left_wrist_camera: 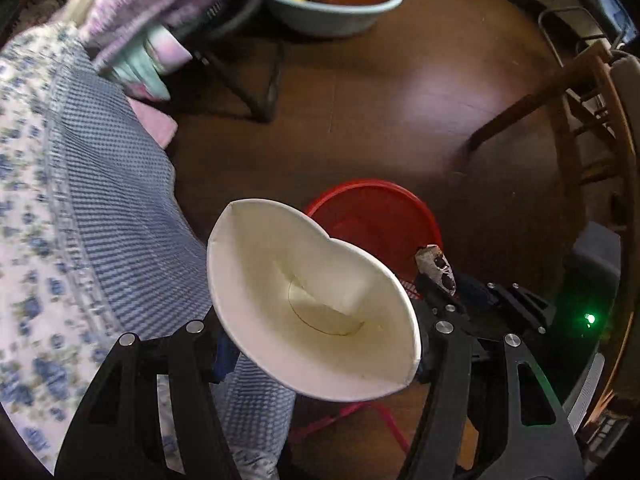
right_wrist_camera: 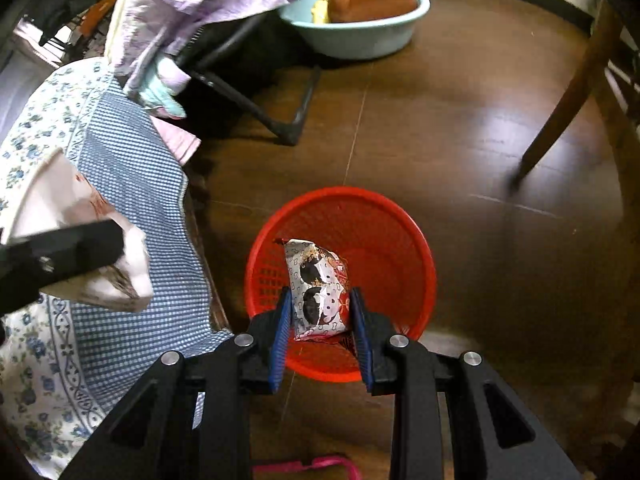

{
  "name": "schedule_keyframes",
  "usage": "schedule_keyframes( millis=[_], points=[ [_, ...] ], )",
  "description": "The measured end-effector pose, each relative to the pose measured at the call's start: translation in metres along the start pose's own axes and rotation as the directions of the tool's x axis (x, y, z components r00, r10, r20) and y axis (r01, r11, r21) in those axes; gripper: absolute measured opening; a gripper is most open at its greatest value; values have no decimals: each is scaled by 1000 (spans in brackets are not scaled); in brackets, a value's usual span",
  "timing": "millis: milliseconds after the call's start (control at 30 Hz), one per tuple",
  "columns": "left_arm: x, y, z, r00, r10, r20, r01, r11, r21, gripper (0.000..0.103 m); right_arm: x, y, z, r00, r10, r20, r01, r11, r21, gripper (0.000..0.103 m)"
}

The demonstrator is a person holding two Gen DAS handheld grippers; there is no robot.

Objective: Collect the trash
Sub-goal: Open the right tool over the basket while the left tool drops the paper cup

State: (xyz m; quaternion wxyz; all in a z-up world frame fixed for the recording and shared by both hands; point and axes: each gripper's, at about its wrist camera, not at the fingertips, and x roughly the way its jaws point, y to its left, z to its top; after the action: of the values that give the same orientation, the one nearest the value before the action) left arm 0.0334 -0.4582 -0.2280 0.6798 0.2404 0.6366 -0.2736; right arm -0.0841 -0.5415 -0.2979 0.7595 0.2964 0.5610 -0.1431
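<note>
Two tongs: left [left_wrist_camera: 320, 344] grips one paper cup [left_wrist_camera: 312, 304], right [right_wrist_camera: 320, 320] one wrapper [right_wrist_camera: 318, 288]; one red basket [right_wrist_camera: 384, 216].

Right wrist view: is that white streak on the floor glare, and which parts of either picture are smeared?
Right wrist view: yes, glare on the dark wooden floor; the crushed white paper cup at the left edge is motion-blurred, while the patterned snack wrapper over the red plastic basket is sharp. Left wrist view: the floral tablecloth is smeared, the cup crisp, and straight edges bow from fisheye.
</note>
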Motion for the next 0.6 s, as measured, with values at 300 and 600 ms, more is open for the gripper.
schedule_keyframes(
  millis=[300,600],
  points=[
    [26,-13,12,1000,6,-16,-6,1000,14,64,26,-18,5,1000,15,-26,-14,999,34,31],
    [29,-14,28,999,-17,-30,17,1000,11,76,32,-20,7,999,-8,-35,9,1000,18,54]
  ],
)
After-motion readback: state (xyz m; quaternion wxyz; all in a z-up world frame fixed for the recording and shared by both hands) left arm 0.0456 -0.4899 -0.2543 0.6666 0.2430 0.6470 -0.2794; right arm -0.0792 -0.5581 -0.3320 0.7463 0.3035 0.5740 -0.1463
